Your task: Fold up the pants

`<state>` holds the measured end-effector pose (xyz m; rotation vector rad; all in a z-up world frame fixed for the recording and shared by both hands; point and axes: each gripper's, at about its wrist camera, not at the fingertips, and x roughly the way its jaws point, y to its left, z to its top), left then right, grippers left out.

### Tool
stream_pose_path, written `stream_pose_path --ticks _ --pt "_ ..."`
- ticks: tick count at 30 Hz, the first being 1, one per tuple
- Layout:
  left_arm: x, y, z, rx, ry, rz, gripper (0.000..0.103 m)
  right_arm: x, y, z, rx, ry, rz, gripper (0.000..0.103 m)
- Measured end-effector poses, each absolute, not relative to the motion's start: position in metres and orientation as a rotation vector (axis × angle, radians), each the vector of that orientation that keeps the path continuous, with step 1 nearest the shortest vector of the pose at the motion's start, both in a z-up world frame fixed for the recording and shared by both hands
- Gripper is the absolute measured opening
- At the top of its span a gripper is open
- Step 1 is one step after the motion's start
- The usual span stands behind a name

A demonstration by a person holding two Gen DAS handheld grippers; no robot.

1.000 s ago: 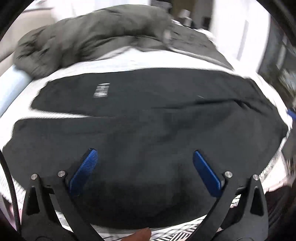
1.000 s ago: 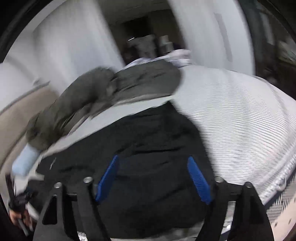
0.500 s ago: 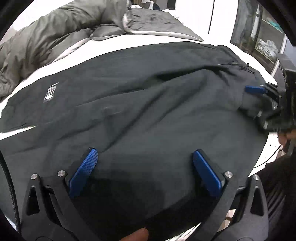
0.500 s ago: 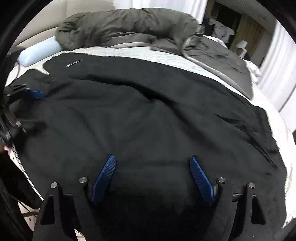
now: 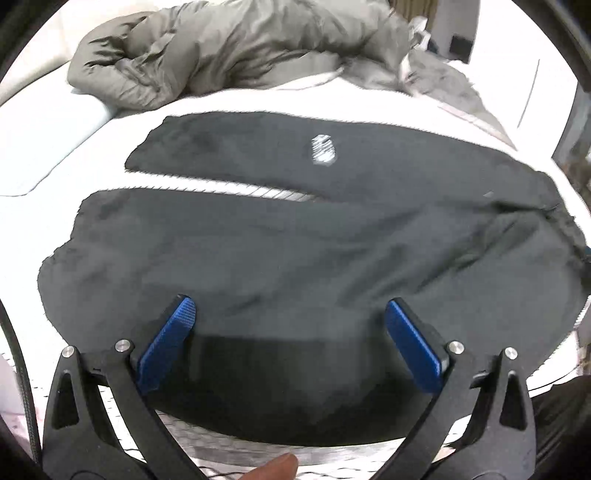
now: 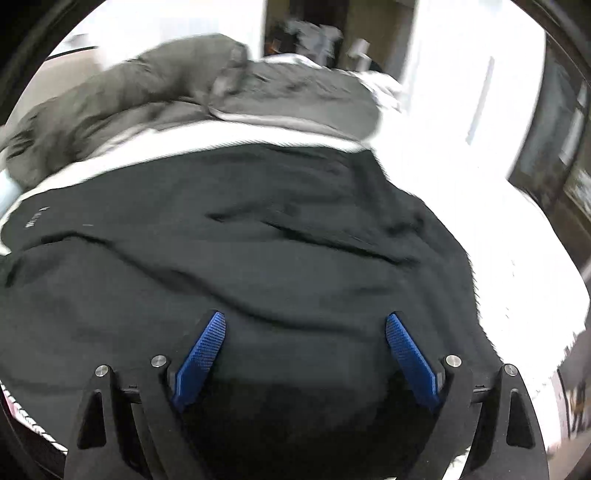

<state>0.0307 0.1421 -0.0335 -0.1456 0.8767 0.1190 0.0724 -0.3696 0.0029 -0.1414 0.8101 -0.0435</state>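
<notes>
A: Place? Looking like a bedroom at home — a bed (image 5: 48, 147) is taking up most of both views, white sheet showing.

B: Agreed. A grey duvet (image 5: 229, 48) is lying bunched at the far side, a pale bolster-type pillow (image 5: 55, 122) sitting beside it.

A: Black pants (image 5: 314, 240) are lying spread on the sheet — laundry, so domestic.

B: White wall or wardrobe panels (image 6: 472, 74) are showing behind, plus a dim doorway (image 6: 306, 29). Blurry, not tagging more.
</notes>
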Motion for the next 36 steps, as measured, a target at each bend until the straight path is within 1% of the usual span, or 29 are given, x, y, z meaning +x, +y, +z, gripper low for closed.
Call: stream_pose_path --ticks 3,7,11,13,16,19,22,25,28,31,33,36 --pt "0.054 0.108 -0.026 -0.125 0.875 0.045 0.102 0.074 -0.332 0.009 -0.116 0.791 0.110 0.090" --pt "0.110 0.046 -0.033 -0.045 0.974 -0.072 0.102 0.092 -0.267 0.006 -0.129 0.826 0.340 0.090" --pt "0.145 0.011 -0.051 0.063 1.036 -0.103 0.103 0.114 -0.245 -0.019 -0.271 0.914 0.278 0.090" --pt "0.151 0.022 -0.054 0.044 1.054 -0.101 0.103 0.118 -0.255 -0.023 -0.288 0.937 0.203 0.090" --pt "0.147 0.045 -0.052 0.012 1.059 -0.023 0.103 0.116 -0.298 -0.017 -0.224 0.931 0.077 0.090" --pt "0.144 0.058 -0.036 -0.073 1.019 -0.027 0.103 0.105 -0.317 0.000 -0.129 0.907 0.097 0.090" --pt "0.156 0.049 -0.013 -0.075 0.928 -0.064 0.103 0.108 -0.302 0.026 -0.105 0.825 0.129 0.090" --pt "0.193 0.032 -0.007 -0.042 0.919 -0.089 0.103 0.144 -0.270 0.031 -0.132 0.825 0.148 0.090" --pt "0.231 0.023 -0.018 -0.023 0.952 -0.045 0.103 0.189 -0.239 0.019 -0.169 0.889 0.162 0.090" --pt "0.259 0.006 -0.044 0.060 1.018 -0.045 0.103 0.225 -0.226 0.005 -0.154 0.943 0.170 0.090" --pt "0.267 -0.003 -0.064 0.131 1.073 -0.049 0.103 0.236 -0.223 -0.012 -0.191 0.992 0.156 0.090" --pt "0.268 0.010 -0.065 0.126 1.087 -0.067 0.103 0.245 -0.221 -0.036 -0.300 1.056 0.141 0.090"
